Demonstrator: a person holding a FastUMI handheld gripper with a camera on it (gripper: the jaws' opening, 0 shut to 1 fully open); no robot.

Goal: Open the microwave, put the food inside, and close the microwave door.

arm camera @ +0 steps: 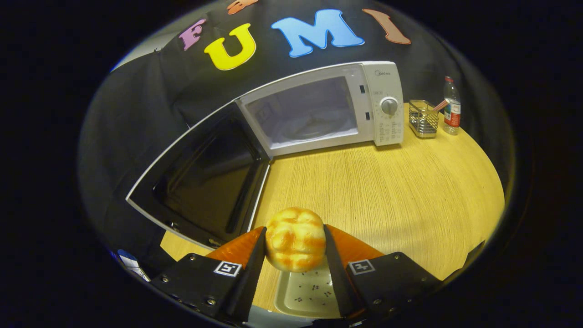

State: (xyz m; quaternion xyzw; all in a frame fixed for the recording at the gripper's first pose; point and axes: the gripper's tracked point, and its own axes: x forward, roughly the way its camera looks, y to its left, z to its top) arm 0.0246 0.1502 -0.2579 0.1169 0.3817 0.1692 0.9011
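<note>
Wooden table (pixel 387 191) against black cloth wall. Microwave (pixel 346 109) at far side, door (pixel 205 177) swung fully open to left, cavity bare save for turntable. Wire basket (pixel 423 119) and bottle (pixel 452 107) far right. Gripper (pixel 295 243) clenched on bun (pixel 295 239), both fingers pressing its sides, bun lifted above pale tray (pixel 305 294) at near edge. Bun round, golden, lobed crust, soft-looking. Judged: opening done; food grasped; placing inside and closing door remain.
</note>
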